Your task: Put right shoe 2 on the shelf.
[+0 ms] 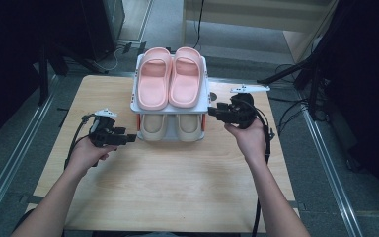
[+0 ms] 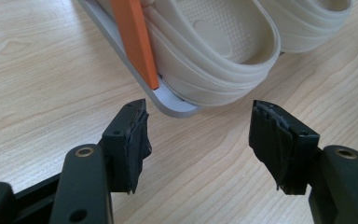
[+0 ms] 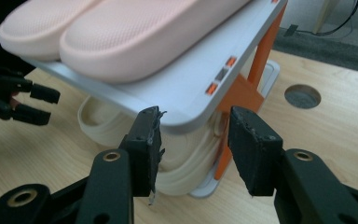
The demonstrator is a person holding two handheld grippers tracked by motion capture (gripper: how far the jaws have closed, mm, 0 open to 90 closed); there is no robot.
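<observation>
A two-tier white shoe rack (image 1: 170, 111) with orange posts stands at the middle back of the wooden table. Pink slippers (image 1: 169, 78) lie on its upper shelf and beige slippers (image 1: 170, 126) on the lower one. My left gripper (image 1: 131, 138) is open, low at the rack's front left. In its own view the open left gripper (image 2: 198, 140) faces the lower shelf's corner (image 2: 172, 105) and a beige slipper (image 2: 214, 51), touching neither. My right gripper (image 1: 211, 112) is open at the rack's right side. The right gripper (image 3: 196, 140) has the upper shelf's corner (image 3: 182, 98) just past its pads.
The wooden table (image 1: 177, 187) has free room in front of the rack. A round hole (image 3: 302, 95) sits in the tabletop to the right of the rack. Dark stands and cables (image 1: 296, 74) surround the table's far corners. An orange post (image 2: 135, 42) rises beside the beige slipper.
</observation>
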